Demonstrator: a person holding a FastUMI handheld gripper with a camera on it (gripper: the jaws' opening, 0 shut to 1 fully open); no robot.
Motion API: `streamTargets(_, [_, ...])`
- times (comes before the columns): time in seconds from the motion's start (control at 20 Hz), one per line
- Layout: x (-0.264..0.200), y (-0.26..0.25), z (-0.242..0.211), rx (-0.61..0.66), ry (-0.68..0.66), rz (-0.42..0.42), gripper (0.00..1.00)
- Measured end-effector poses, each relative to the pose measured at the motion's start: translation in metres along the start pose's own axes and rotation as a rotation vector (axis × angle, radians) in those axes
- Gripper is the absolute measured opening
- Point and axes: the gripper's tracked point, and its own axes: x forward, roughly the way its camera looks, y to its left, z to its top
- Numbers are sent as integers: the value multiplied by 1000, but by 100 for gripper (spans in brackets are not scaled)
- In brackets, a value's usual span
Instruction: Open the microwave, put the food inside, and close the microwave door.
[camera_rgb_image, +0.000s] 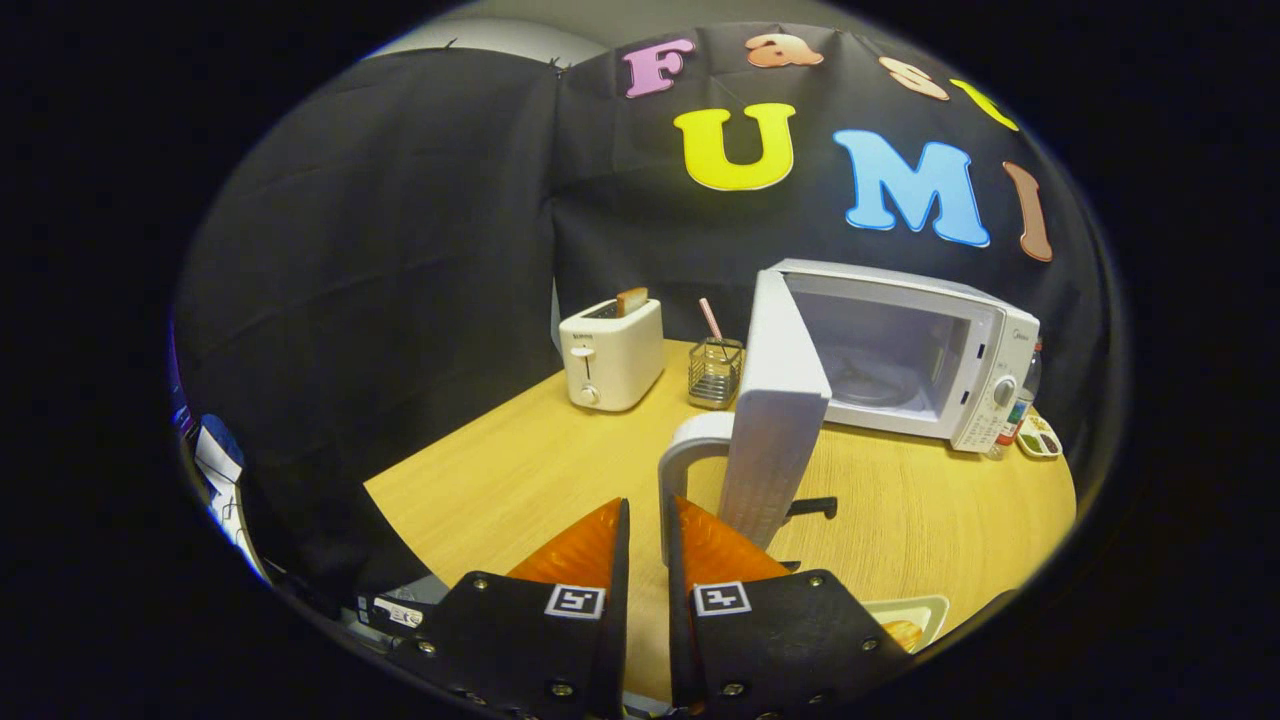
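Now | gripper (648, 530) nearly closed, handle (685, 460) of microwave door (775, 400) at its right fingertip, grip unclear | food dish (905, 622) lies lower right, beside right finger.

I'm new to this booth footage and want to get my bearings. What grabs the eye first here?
The white microwave at the back of the wooden table stands out, its door swung wide open toward the camera. The claw, its orange fingers nearly together, sits at the door's curved handle. Left of the microwave stand a white toaster and a wire holder.
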Motion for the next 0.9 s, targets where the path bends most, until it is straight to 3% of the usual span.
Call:
streamTargets(0.1, [-19,-1,23,-16,-58,15,20])
streamTargets(0.2, [-35,-6,41,-22,-107,22,33])
streamTargets(0.3, [-52,-16,56,-26,-150,20,58])
streamTargets(0.35, [-60,-24,62,-31,-168,8,76])
streamTargets(0.45, [-73,-43,68,-41,-200,-29,97])
streamTargets(0.65, [-83,-85,52,-26,-185,-99,99])
streamTargets(0.9, [-86,-128,0,30,-87,-160,99])
